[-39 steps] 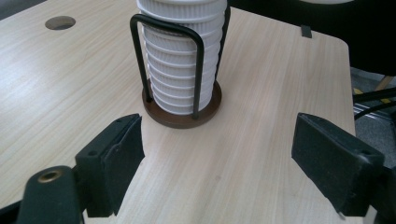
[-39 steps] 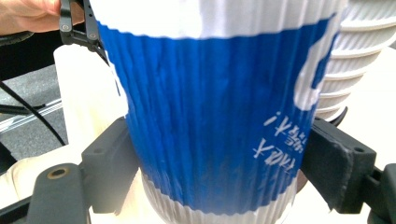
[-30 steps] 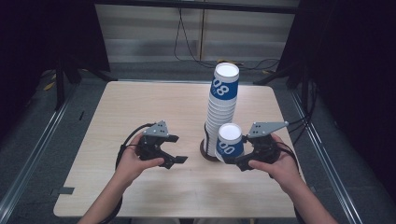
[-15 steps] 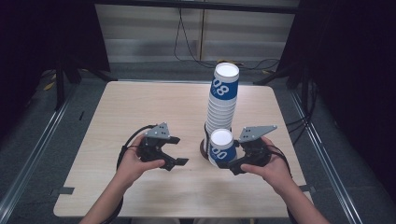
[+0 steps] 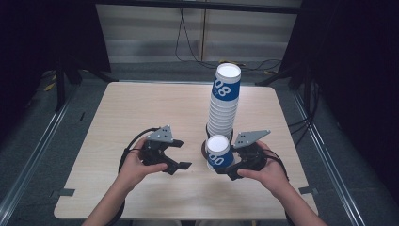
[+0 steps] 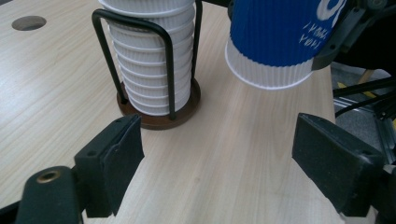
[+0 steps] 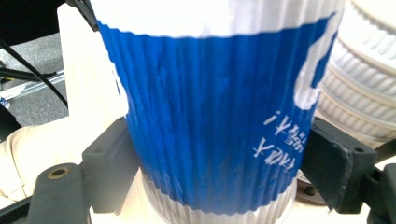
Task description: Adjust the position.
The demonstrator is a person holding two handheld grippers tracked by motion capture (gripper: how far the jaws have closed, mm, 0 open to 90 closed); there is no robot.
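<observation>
Blue ribbed cup [image 7: 215,116] sits clamped upside down between the right tool [image 7: 219,172]'s jaws.

Black tongs [image 5: 180,162] with grey triangular plates and trailing black cables.

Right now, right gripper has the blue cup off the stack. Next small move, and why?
Probably lower the blue cup straight down to the table. The right gripper is clamped on its ribbed wall, and the left gripper view shows its rim clear of the wood, beside the cup stack. The left gripper is open, apart.
</observation>
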